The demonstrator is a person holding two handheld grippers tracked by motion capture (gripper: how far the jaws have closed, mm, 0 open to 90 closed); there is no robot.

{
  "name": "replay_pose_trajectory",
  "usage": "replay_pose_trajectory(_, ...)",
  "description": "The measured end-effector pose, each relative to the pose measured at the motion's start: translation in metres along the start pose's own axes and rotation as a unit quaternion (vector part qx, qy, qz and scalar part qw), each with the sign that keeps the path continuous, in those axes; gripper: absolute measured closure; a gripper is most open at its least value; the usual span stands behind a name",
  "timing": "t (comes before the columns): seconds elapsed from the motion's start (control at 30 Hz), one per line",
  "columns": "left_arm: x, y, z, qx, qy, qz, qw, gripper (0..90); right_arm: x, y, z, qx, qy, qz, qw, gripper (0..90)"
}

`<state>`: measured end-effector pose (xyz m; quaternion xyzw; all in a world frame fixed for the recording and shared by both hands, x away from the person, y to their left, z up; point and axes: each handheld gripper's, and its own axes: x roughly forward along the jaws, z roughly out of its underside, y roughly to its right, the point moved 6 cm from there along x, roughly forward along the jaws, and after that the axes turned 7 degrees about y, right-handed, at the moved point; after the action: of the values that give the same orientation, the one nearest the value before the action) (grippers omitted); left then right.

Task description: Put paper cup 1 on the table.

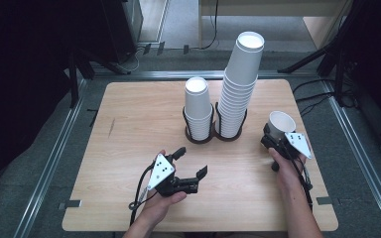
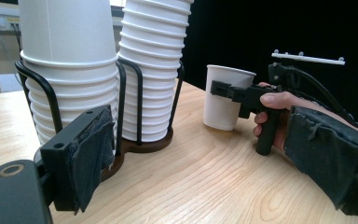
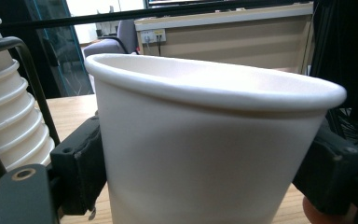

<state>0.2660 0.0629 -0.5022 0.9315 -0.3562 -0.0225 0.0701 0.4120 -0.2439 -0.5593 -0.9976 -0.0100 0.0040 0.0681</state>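
Right gripper (image 1: 274, 135) clasps 1 upright paper cup (image 1: 281, 124) on the table (image 1: 129, 124); left gripper (image 1: 191, 161) gapes, holding nothing.

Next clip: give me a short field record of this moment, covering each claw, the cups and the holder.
left claw: open, nothing between the jaws, low over the table's near side
right claw: jaws at either side of the single paper cup; the cup's mouth looks squeezed oval
single paper cup: upright, base on the table, right of the holder
cup holder: dark, two wire rings, mid-table
short cup stack: in the left ring, upside down
tall cup stack: in the right ring, upside down, leaning right
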Motion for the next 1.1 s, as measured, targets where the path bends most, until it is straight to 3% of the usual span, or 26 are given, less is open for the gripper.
replay_pose_trajectory(0.43,-0.0003,0.0001,-0.0006,-0.001,0.001,0.000,1.0000,9.0,0.0000,0.0033,-0.0015,0.018,-0.008,0.009,0.9998,13.3)
replay_pose_trajectory(0.7,0.0003,0.0004,0.0002,-0.001,-0.001,0.000,1.0000,9.0,-0.0025,0.0021,-0.0021,0.017,-0.019,-0.003,0.9997,10.7)
replay_pose_trajectory(0.9,0.0002,-0.0001,0.0003,0.000,-0.001,0.000,1.0000,8.9,-0.0036,-0.0028,0.0005,0.005,-0.028,-0.021,0.9994,0.3)
replay_pose_trajectory(1.1,0.0002,-0.0005,0.0005,0.000,-0.001,0.001,1.0000,8.9,-0.0050,-0.0049,0.0004,0.014,-0.033,-0.026,0.9990,0.0)
